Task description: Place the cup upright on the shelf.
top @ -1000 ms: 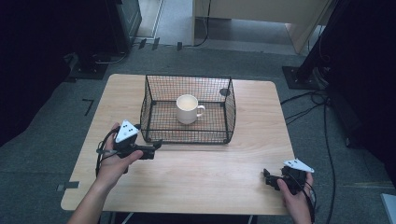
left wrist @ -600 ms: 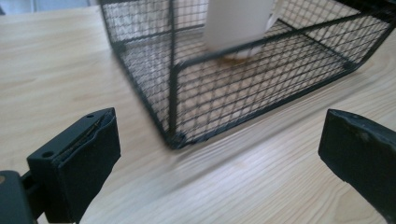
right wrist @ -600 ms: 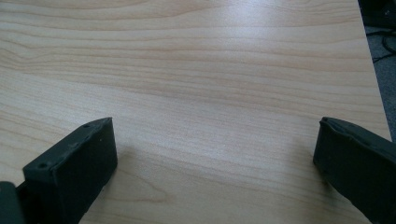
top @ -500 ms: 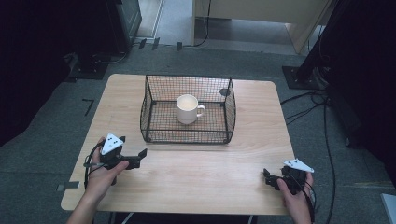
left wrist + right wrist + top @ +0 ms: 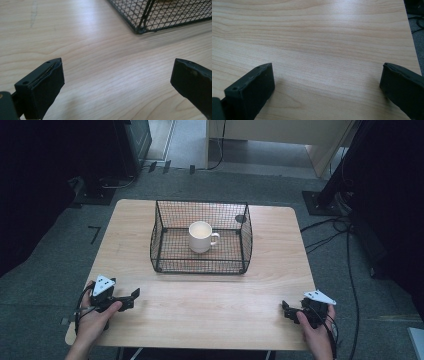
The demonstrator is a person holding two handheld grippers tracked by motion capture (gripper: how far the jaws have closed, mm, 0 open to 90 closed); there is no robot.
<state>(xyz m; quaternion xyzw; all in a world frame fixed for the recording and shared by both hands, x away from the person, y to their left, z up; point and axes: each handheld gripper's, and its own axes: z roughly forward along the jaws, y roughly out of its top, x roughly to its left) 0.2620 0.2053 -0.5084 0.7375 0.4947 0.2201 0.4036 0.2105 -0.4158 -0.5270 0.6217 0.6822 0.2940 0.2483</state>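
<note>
My left gripper (image 5: 131,297) sits low at the lower left of the high view, jaws spread wide with nothing between them. My right gripper (image 5: 289,311) rests at the lower right, equally wide and empty. I judge both are parked near my edge of the table (image 5: 210,310) to leave the middle free. Further out, upper centre, the wire basket (image 5: 200,265) holds a white mug (image 5: 201,236), upright, handle pointing right. My left gripper view catches the basket's near corner at its upper right; the mug I see from above.
</note>
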